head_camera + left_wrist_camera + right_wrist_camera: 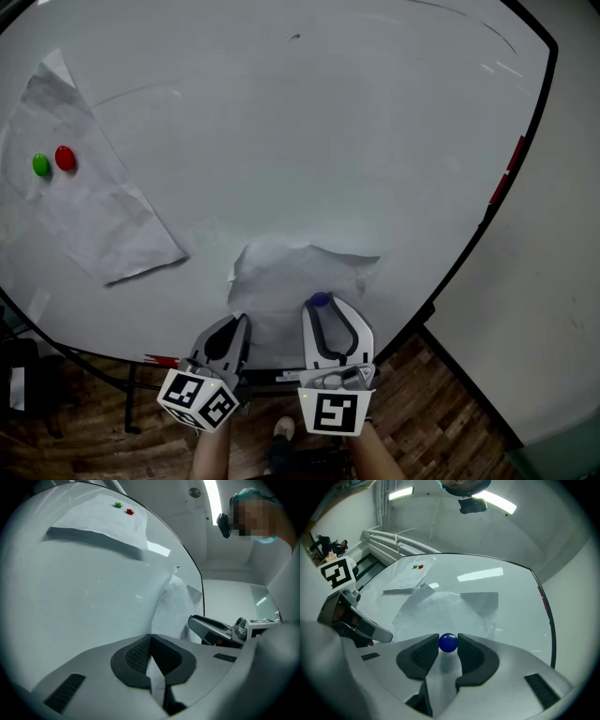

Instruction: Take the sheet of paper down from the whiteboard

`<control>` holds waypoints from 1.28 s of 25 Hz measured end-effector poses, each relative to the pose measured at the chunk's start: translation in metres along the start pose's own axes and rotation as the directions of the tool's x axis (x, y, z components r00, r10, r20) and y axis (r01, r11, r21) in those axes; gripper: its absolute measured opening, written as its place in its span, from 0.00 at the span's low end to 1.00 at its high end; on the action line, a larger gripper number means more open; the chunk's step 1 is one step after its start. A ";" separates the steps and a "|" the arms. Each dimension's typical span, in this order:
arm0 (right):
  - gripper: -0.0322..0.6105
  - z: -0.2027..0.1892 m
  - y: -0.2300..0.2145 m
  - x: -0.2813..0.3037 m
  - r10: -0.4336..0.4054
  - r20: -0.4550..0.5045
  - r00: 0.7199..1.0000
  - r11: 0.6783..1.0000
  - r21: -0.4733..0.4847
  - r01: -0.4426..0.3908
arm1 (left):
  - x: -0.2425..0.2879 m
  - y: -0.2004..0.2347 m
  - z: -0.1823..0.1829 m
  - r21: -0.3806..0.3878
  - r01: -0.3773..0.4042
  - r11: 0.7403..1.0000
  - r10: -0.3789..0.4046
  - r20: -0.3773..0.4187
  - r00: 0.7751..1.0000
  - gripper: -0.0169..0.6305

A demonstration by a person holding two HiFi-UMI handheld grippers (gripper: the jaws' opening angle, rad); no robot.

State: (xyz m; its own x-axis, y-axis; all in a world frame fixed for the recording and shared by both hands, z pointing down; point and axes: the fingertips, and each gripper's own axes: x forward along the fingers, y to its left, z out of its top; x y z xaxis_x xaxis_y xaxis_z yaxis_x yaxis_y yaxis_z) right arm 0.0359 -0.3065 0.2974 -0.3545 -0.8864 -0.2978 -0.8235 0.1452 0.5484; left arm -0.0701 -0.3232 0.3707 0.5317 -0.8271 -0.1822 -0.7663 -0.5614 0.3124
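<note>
Sheet of paper (300, 277) sits crumpled low on the whiteboard (281, 112), pinned there by a blue magnet (448, 642). The left gripper (151, 641) is clenched on the sheet's lower edge, and the right gripper (448, 645) grasps the magnet between its pads. The person would do best to lift the magnet straight off (dragging it may tear the paper), holding the left pinch firm.

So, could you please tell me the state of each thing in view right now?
near sheet: crumpled, on the board.
far sheet: creased, pinned by green magnet and red magnet.
left gripper: shut on near sheet.
right gripper: shut on blue magnet.
</note>
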 end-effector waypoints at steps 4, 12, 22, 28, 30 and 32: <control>0.26 -0.002 0.002 -0.001 0.004 -0.007 1.000 1.000 0.011 -0.004 | -0.005 0.000 -0.001 -0.007 -0.001 1.000 0.001 -0.004 1.000 0.06; 0.26 -0.004 0.010 -0.002 0.019 -0.005 1.000 0.999 0.036 -0.019 | -0.017 0.008 -0.003 -0.016 -0.026 1.000 0.026 -0.016 1.000 0.06; 0.26 -0.014 0.016 -0.008 0.026 -0.008 1.000 0.994 0.107 -0.025 | -0.035 0.020 -0.011 -0.040 -0.064 0.997 0.063 -0.029 0.998 0.06; 0.26 -0.023 0.023 -0.013 0.024 -0.017 1.000 0.983 0.181 -0.020 | -0.047 0.029 -0.015 -0.059 -0.094 0.994 0.092 -0.033 0.995 0.06; 0.26 -0.026 0.027 -0.014 0.034 -0.029 0.999 0.984 0.178 -0.029 | -0.051 0.032 -0.016 -0.064 -0.105 0.992 0.103 -0.038 0.994 0.06; 0.26 -0.029 0.029 -0.016 0.038 -0.040 0.999 0.982 0.189 -0.029 | -0.055 0.036 -0.018 -0.066 -0.114 0.991 0.111 -0.041 0.993 0.06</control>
State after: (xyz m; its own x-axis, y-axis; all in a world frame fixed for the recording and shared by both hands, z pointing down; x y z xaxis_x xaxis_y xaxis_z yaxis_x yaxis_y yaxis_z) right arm 0.0302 -0.3010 0.3411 -0.3673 -0.8971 -0.2457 -0.8816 0.2516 0.3994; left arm -0.1201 -0.2979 0.4090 0.4574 -0.8827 -0.1082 -0.7962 -0.4607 0.3922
